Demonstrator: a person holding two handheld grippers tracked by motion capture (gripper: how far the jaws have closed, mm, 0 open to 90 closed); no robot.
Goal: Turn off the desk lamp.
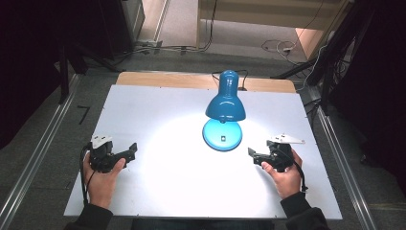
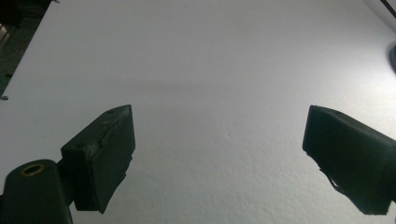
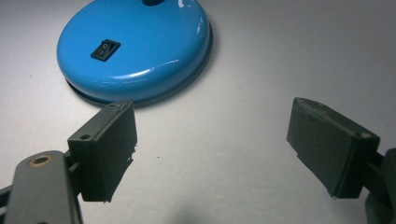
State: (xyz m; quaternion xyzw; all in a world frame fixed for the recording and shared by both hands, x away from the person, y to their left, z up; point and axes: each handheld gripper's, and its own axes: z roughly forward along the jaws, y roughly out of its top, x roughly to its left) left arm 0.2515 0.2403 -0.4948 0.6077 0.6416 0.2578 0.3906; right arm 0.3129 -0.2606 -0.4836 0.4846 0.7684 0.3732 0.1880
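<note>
Lamp (image 3: pixel 135 51): its blue base with the black switch (image 3: pixel 105 49) lies just ahead-left of the right gripper (image 3: pixel 212 144).
Right gripper: jaws wide apart, holding nothing.
Left gripper (image 2: pixel 219 158): wide apart, nothing held, white table (image 2: pixel 210 70) ahead.

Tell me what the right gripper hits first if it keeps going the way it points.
Probably the lamp base: the open right gripper points across bare table with the base ahead and slightly left, so its left jaw would likely meet the rim.

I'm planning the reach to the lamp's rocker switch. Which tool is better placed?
Right. The right tool sits open close beside the blue lamp base, its view facing the switch. The left tool is farther off, facing bare table.
</note>
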